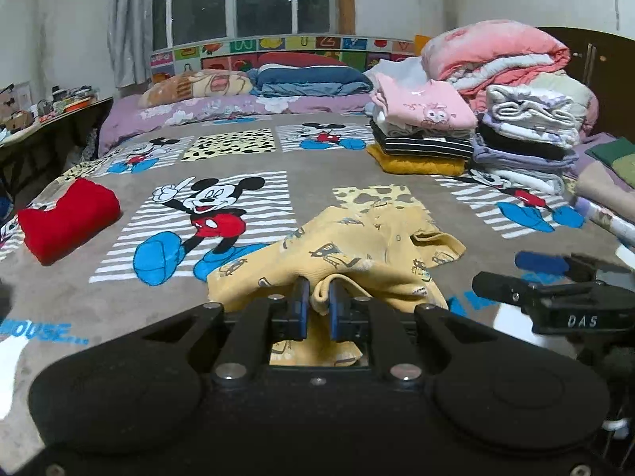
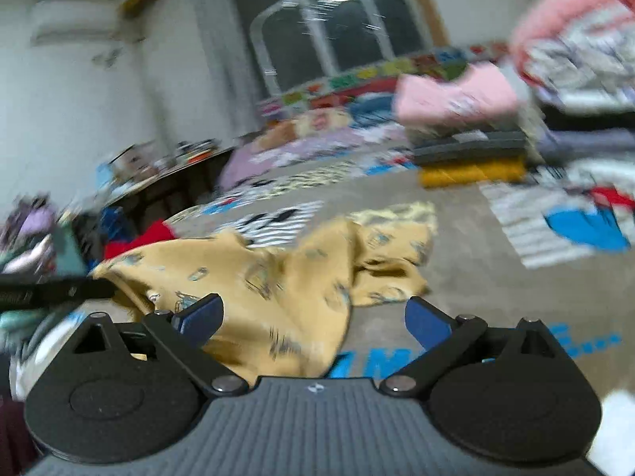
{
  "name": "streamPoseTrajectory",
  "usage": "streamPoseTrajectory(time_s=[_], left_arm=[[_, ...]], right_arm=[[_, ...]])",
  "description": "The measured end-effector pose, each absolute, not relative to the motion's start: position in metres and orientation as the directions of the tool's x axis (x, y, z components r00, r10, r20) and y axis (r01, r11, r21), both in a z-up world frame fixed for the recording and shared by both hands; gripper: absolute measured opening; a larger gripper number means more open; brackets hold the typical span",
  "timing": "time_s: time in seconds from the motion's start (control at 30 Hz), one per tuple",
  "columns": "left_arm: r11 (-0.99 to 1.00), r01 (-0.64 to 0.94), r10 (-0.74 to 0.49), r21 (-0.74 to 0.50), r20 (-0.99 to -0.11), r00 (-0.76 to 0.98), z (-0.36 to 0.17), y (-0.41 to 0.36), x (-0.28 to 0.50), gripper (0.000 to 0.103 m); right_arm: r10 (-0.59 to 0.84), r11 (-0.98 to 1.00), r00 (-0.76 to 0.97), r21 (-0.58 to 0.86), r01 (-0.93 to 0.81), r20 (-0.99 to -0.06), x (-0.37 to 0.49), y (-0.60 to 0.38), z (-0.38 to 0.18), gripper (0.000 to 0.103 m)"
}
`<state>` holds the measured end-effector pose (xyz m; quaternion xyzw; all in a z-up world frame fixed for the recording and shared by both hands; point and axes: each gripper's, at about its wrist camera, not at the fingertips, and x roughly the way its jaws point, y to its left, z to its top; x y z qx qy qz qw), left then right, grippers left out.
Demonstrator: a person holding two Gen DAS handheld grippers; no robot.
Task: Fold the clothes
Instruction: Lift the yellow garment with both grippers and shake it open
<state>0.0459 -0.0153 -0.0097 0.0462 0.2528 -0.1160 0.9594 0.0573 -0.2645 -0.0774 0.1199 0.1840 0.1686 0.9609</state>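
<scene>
**Q:** Bedroom first: what does the left wrist view take in?

**A:** Spread over the bed is a grey-brown blanket (image 1: pixel 246 166) printed with Mickey Mouse panels. A dark window (image 1: pixel 242 0) with a pale curtain sits behind the headboard. On the right, near the far end, stand stacks of folded clothes (image 1: pixel 420 131), topped by a pink piece, with a pink quilt (image 1: pixel 496 51) piled behind them. A folded red garment (image 1: pixel 67 218) lies on the left side of the bed.

**Q:** And the piece being folded?

**A:** A yellow garment (image 1: pixel 357 254) with small printed figures lies crumpled on the blanket, close to the camera. The left gripper (image 1: pixel 318 305) pinches a ridge of its near edge; its blue pads are drawn close together with the cloth bunched between them.

**Q:** Is the other tool visible there?

**A:** Yes. The right gripper (image 1: pixel 520 273) shows at the right edge, seen from the side, beside the yellow garment. From this angle I cannot tell how its jaws stand.

**Q:** What about the right wrist view?

**A:** It is blurred. The yellow garment (image 2: pixel 278 277) lies ahead, rumpled on the blanket (image 2: pixel 456 246). The right gripper (image 2: pixel 313 317) has its blue fingers spread wide, one over the cloth's near edge and one over bare blanket, gripping nothing. The left gripper (image 2: pixel 95 289) enters from the left, its tip at the cloth's left edge. The stacks of folded clothes (image 2: pixel 468 150) appear smeared at upper right.
</scene>
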Motion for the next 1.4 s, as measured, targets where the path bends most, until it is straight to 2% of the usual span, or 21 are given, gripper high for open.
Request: streamPoseTrajectory(time_s=[0.17, 0.27, 0.37, 0.43, 0.47, 0.63, 0.67, 0.7, 0.77, 1.1, 1.17, 1.3, 1.37, 1.4], left_arm=[[0.968, 0.249, -0.210, 0.011, -0.504, 0.838, -0.013, 0.004, 0.041, 0.008], [0.974, 0.225, -0.175, 0.041, -0.502, 0.847, -0.020, 0.008, 0.047, 0.008], [0.975, 0.215, -0.160, 0.049, -0.514, 0.843, -0.033, 0.013, 0.051, 0.008], [0.976, 0.214, -0.165, 0.036, -0.520, 0.838, -0.040, 0.018, 0.051, 0.008], [0.977, 0.212, -0.163, 0.035, -0.519, 0.839, -0.042, 0.019, 0.050, 0.009], [0.980, 0.195, -0.148, 0.038, -0.514, 0.845, -0.045, 0.026, 0.045, 0.011], [0.979, 0.193, -0.133, 0.066, -0.511, 0.849, -0.046, 0.026, 0.043, 0.020], [0.978, 0.189, -0.118, 0.091, -0.505, 0.855, -0.047, 0.025, 0.040, 0.024], [0.970, 0.203, -0.112, 0.134, -0.495, 0.862, -0.050, 0.024, 0.033, 0.026], [0.903, 0.285, -0.101, 0.320, -0.487, 0.868, -0.081, 0.018, 0.014, 0.029], [0.878, 0.283, -0.076, 0.386, -0.470, 0.879, -0.089, 0.017, 0.013, 0.044], [0.805, 0.287, -0.037, 0.520, -0.438, 0.898, -0.108, 0.009, 0.014, 0.045], [0.807, 0.283, -0.037, 0.518, -0.434, 0.900, -0.113, 0.009, 0.019, 0.043], [0.815, 0.273, -0.033, 0.510, -0.431, 0.902, -0.115, 0.010, 0.022, 0.038]], right_arm=[[0.433, 0.901, 0.852, 0.099, -0.423, -0.295, 0.028, -0.237, -0.070, 0.096], [0.435, 0.871, 0.834, -0.077, -0.486, -0.340, 0.012, -0.209, -0.075, 0.090], [0.393, 0.833, 0.820, -0.216, -0.509, -0.416, 0.007, -0.180, -0.090, 0.074], [0.342, 0.818, 0.820, -0.284, -0.500, -0.459, 0.010, -0.166, -0.101, 0.058], [0.318, 0.813, 0.823, -0.313, -0.492, -0.470, 0.011, -0.161, -0.106, 0.056], [0.264, 0.771, 0.853, -0.432, -0.467, -0.450, 0.005, -0.141, -0.121, 0.055], [0.256, 0.760, 0.860, -0.459, -0.461, -0.441, 0.003, -0.138, -0.123, 0.055], [0.251, 0.750, 0.866, -0.478, -0.456, -0.433, 0.003, -0.137, -0.124, 0.055], [0.243, 0.734, 0.872, -0.507, -0.451, -0.424, 0.000, -0.134, -0.125, 0.055], [0.240, 0.767, 0.878, -0.474, -0.433, -0.415, 0.004, -0.133, -0.124, 0.045], [0.231, 0.769, 0.883, -0.480, -0.424, -0.409, 0.005, -0.132, -0.124, 0.045], [0.215, 0.768, 0.892, -0.495, -0.406, -0.399, 0.007, -0.131, -0.124, 0.045], [0.210, 0.767, 0.895, -0.501, -0.401, -0.395, 0.006, -0.131, -0.124, 0.043], [0.207, 0.767, 0.896, -0.503, -0.398, -0.393, 0.006, -0.130, -0.124, 0.041]])
